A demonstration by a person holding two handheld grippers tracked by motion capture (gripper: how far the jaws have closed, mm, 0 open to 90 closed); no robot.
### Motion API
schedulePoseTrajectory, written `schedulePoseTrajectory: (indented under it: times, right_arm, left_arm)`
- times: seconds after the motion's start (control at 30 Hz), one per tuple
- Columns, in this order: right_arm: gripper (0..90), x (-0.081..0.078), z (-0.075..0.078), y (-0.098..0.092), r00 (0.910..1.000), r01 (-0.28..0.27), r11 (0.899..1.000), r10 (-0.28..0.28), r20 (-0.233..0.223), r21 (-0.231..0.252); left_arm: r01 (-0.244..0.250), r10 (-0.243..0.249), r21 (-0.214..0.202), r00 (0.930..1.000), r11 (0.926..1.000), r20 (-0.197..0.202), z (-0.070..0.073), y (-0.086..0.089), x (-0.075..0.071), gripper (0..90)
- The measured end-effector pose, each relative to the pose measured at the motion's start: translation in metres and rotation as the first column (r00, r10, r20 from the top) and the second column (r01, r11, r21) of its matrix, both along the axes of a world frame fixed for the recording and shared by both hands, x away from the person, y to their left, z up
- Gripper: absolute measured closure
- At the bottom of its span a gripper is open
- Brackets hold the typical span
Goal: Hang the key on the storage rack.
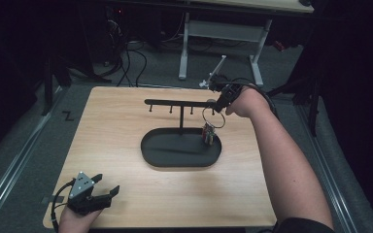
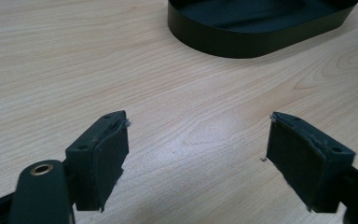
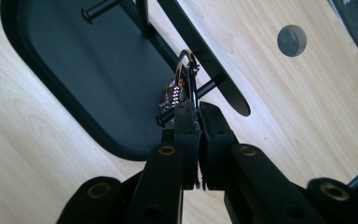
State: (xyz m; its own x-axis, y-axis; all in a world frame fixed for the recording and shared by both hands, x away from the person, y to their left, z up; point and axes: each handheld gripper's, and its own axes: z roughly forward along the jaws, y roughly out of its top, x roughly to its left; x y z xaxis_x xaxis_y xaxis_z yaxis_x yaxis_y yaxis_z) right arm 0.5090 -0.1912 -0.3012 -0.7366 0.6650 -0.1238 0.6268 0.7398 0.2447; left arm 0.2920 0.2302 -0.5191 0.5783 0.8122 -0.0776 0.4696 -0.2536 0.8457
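Note:
A black stand with a horizontal peg bar [image 1: 175, 102] rises from an oval black tray [image 1: 148, 158] at the table's middle. My right gripper [image 1: 219, 103] is at the bar's right end, shut on a metal key ring [image 1: 212, 116] whose small coloured bunch [image 1: 208, 133] dangles over the tray. In the right gripper view the right gripper [image 3: 193, 106] pinches the key ring [image 3: 186, 65] beside the end peg [image 3: 212, 85] of the bar [image 3: 205, 56]; I cannot tell if the ring rests on the peg. My left gripper [image 1: 108, 183] stands open near the front left corner, with bare wood between the left gripper's jaws [image 2: 198, 119].
The tray's wall [image 2: 242, 44] lies ahead of the left gripper. A round grey cap [image 3: 292, 40] sits in the tabletop beyond the bar. The other pegs [image 3: 100, 9] are bare. A desk frame [image 1: 218, 29] and cables stand on the floor behind the table.

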Motion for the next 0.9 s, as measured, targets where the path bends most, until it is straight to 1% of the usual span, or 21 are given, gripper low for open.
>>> schedulePoseTrajectory:
  times: [0.07, 0.1, 0.17, 0.3, 0.33, 0.4, 0.47, 0.5, 0.53, 0.57, 0.6, 0.67, 0.7, 0.73, 0.77, 0.8, 0.83, 0.87, 0.9]
  right_arm:
    - [87.0, 0.0, -0.001, 0.0, 0.9999, -0.011, 1.0, 0.011, 0.007, 0.007]
    - [86.9, 0.0, -0.001, 0.001, 1.0, -0.009, 1.0, 0.009, 0.004, 0.011]
    - [86.4, -0.001, 0.0, 0.002, 0.9999, -0.004, 1.0, 0.004, 0.015, 0.009]
    - [82.4, -0.003, 0.002, 0.002, 0.9994, -0.009, 1.0, 0.008, 0.034, 0.015]
    - [81.5, -0.004, 0.002, 0.002, 0.9993, 0.007, 1.0, -0.007, 0.036, 0.027]
    - [78.9, -0.006, 0.005, 0.002, 0.9987, 0.02, 0.999, -0.022, 0.047, 0.042]
    - [74.2, -0.008, 0.006, 0.001, 0.9978, 0.034, 0.998, -0.037, 0.056, 0.056]
    - [72.9, -0.008, 0.006, 0.001, 0.9975, 0.034, 0.998, -0.038, 0.06, 0.059]
    - [71.8, -0.009, 0.006, 0.0, 0.9976, 0.03, 0.997, -0.034, 0.061, 0.073]
    - [69.8, -0.01, 0.006, 0.0, 0.9974, 0.037, 0.996, -0.042, 0.058, 0.083]
    - [67.7, -0.01, 0.006, 0.0, 0.9971, 0.032, 0.996, -0.038, 0.066, 0.089]
    - [60.9, -0.013, 0.005, 0.0, 0.9953, 0.057, 0.994, -0.064, 0.073, 0.095]
    - [57.2, -0.012, 0.005, -0.001, 0.9949, 0.049, 0.994, -0.057, 0.083, 0.096]
    - [54.3, -0.013, 0.004, -0.001, 0.9942, 0.054, 0.994, -0.063, 0.087, 0.096]
    - [50.6, -0.013, 0.004, -0.001, 0.9935, 0.07, 0.993, -0.078, 0.083, 0.1]
    - [47.7, -0.013, 0.003, -0.001, 0.9932, 0.071, 0.992, -0.08, 0.084, 0.106]
    - [45.0, -0.014, 0.003, -0.001, 0.9915, 0.102, 0.987, -0.111, 0.068, 0.12]
    - [42.1, -0.015, 0.003, 0.0, 0.9911, 0.108, 0.987, -0.116, 0.065, 0.12]
    - [40.8, -0.014, 0.003, -0.001, 0.9922, 0.087, 0.989, -0.096, 0.079, 0.116]
  left_arm:
    - [0.001, -0.001, 0.001, 1.0, 1.0, -0.002, 0.0, 0.0, 0.0, 21.2]
    - [0.001, -0.001, 0.001, 1.0, 1.0, -0.003, 0.0, 0.0, 0.0, 21.2]
    - [0.002, -0.002, 0.0, 1.0, 1.0, 0.0, 0.0, 0.0, 0.0, 21.2]
    - [0.002, -0.002, -0.001, 1.0, 1.0, -0.001, 0.0, -0.001, 0.0, 21.2]
    - [0.002, -0.002, -0.002, 1.0, 1.0, 0.0, 0.0, -0.001, 0.0, 21.2]
    - [0.001, -0.001, -0.004, 1.0, 1.0, 0.001, 0.0, 0.0, 0.0, 21.2]
    - [0.001, -0.001, -0.003, 1.0, 1.0, 0.0, 0.0, -0.001, 0.0, 21.2]
    - [0.001, -0.001, -0.001, 1.0, 1.0, 0.0, 0.0, 0.0, 0.0, 21.2]
    - [0.0, 0.0, -0.002, 1.0, 1.0, 0.001, 0.0, 0.0, 0.0, 21.2]
    - [-0.001, 0.001, -0.002, 1.0, 1.0, 0.003, 0.0, 0.0, 0.0, 21.2]
    - [-0.002, 0.002, -0.001, 1.0, 1.0, 0.005, 0.0, 0.0, 0.0, 21.2]
    - [-0.003, 0.003, 0.001, 1.0, 1.0, 0.005, 0.0, -0.001, 0.0, 21.2]
    - [-0.003, 0.003, 0.001, 1.0, 1.0, 0.007, 0.0, -0.001, 0.001, 21.2]
    - [-0.001, 0.001, 0.004, 1.0, 1.0, 0.007, 0.0, -0.001, 0.001, 21.2]
    - [0.0, 0.0, 0.006, 1.0, 1.0, 0.004, 0.0, -0.002, 0.001, 21.2]
    - [0.001, -0.001, 0.006, 1.0, 1.0, 0.005, 0.0, -0.002, 0.001, 21.2]
    - [0.002, -0.002, 0.008, 1.0, 1.0, 0.004, -0.001, -0.003, 0.001, 21.2]
    - [0.001, -0.001, 0.009, 1.0, 1.0, 0.005, -0.001, -0.003, 0.001, 21.2]
    - [0.004, -0.004, 0.012, 1.0, 0.9999, 0.002, -0.001, -0.003, 0.001, 21.2]
